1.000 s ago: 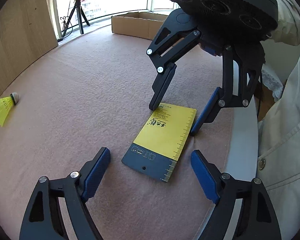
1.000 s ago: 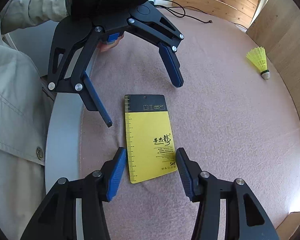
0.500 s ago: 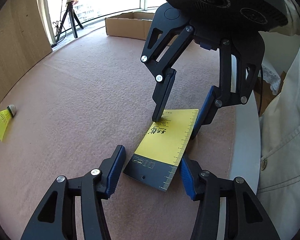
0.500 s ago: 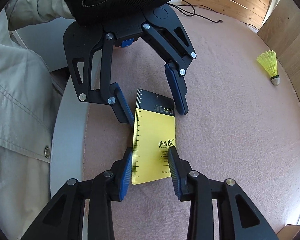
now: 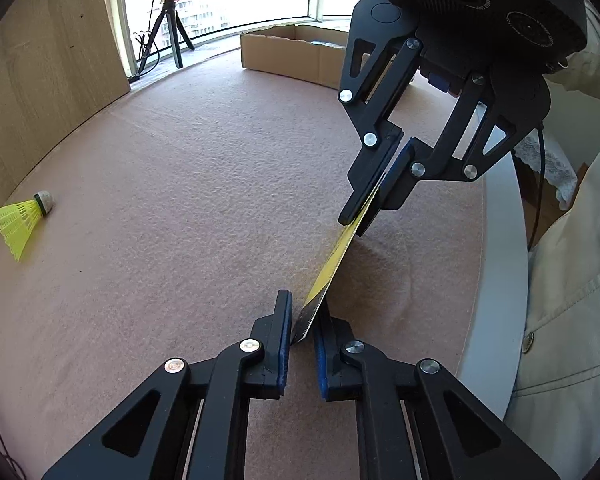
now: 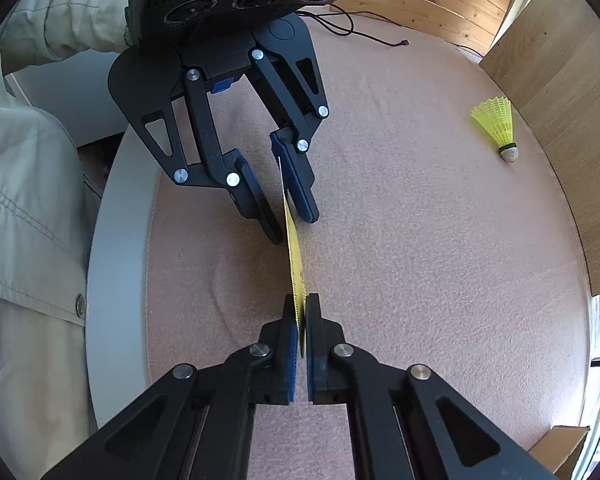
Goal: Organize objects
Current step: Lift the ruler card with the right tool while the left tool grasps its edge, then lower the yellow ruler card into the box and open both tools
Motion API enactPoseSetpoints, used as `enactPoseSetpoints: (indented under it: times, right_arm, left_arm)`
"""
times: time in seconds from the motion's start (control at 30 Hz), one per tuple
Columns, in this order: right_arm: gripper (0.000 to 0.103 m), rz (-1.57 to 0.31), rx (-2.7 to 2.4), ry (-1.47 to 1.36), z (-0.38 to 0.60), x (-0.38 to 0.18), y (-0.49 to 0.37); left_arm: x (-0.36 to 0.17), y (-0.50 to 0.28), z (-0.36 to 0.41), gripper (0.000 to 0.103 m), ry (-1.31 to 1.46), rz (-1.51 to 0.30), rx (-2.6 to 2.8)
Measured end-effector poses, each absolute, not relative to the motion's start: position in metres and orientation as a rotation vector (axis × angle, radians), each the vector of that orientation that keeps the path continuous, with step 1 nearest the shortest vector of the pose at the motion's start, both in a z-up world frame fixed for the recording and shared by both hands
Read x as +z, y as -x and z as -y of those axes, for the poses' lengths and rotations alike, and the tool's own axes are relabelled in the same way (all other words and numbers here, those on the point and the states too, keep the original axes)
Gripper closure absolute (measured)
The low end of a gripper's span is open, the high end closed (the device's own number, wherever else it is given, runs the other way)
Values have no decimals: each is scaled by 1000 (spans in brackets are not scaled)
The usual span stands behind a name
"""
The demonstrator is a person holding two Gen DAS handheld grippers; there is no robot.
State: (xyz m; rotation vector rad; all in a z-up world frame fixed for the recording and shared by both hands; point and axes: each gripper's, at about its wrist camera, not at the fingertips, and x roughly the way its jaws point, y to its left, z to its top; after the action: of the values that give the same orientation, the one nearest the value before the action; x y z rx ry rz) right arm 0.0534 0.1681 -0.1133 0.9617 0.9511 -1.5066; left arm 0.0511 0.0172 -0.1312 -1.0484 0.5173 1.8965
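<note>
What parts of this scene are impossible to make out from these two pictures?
- Yellow card: both views see it edge-on, so its print is unreadable.
- Whether the card's lower edge touches the mat: hidden by the left hand-held gripper and right hand-held gripper.
- Cardboard box contents: left view, hidden by its wall.
- Person's jacket: cut off by the frame edge.
- Shuttlecock: too small for detail.

Yellow card on edge, pinched between right gripper fingers, far end clamped between left gripper fingers, shuttlecock well right
</note>
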Motion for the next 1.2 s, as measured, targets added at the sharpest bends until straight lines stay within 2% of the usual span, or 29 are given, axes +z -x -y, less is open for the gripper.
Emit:
enactPoseSetpoints:
  times: [0.23,0.6,1.2]
  right_arm:
    - [101,-917,-1521,-956,-164,-100,-47]
    - [101,-989,-1467,-905,-154,-85,-58]
    - [101,-1055,-1443,-888,-146,-75,-57]
  left_arm:
    - [-118,-55,-12,94,1015,-494,1928]
    - [-94,-78,-4,100,969,-507,1945]
    - [-81,-82,-9,100,926,-540,1973]
